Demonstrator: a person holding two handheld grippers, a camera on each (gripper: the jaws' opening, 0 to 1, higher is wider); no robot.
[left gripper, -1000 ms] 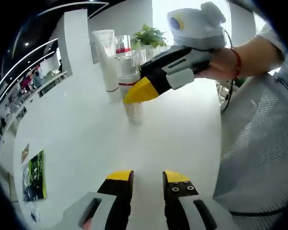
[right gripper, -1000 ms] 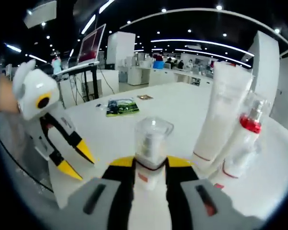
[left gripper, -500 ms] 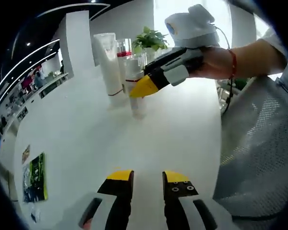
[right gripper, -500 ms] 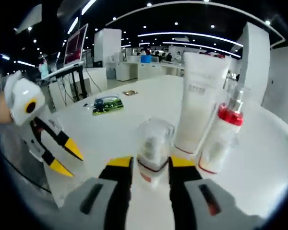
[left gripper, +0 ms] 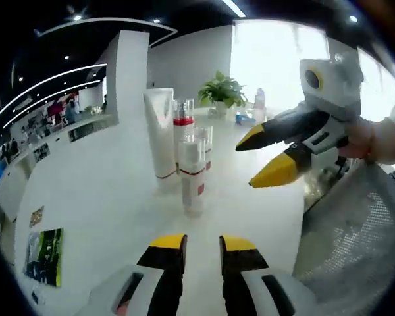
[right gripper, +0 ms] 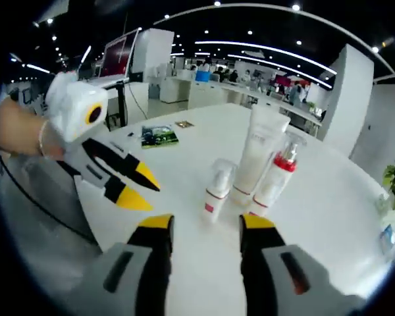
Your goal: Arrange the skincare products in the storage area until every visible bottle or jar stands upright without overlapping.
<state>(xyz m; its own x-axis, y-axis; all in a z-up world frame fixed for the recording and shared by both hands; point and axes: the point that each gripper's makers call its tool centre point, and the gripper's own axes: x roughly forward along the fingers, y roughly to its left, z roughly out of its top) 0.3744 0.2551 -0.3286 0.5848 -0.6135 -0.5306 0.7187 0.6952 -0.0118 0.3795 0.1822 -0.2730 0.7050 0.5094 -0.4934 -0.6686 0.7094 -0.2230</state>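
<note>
Three products stand upright together on the white table: a tall white tube, a spray bottle with a red collar, and in front a small clear-capped pump bottle. My left gripper is open and empty, a short way before the pump bottle. My right gripper hovers open to the right of the group, touching nothing. In the right gripper view my right gripper is open, back from the pump bottle, tube and spray bottle. The left gripper is at the left.
A green leaflet lies near the table's left edge, also seen as a leaflet in the right gripper view. A potted plant stands behind the products. A grey mesh chair is at the right. A hand holds the left gripper.
My right gripper has opened, let go of the small pump bottle and drawn back from it. The bottle now stands free beside the tube and spray bottle. The left gripper's jaws are unchanged.
</note>
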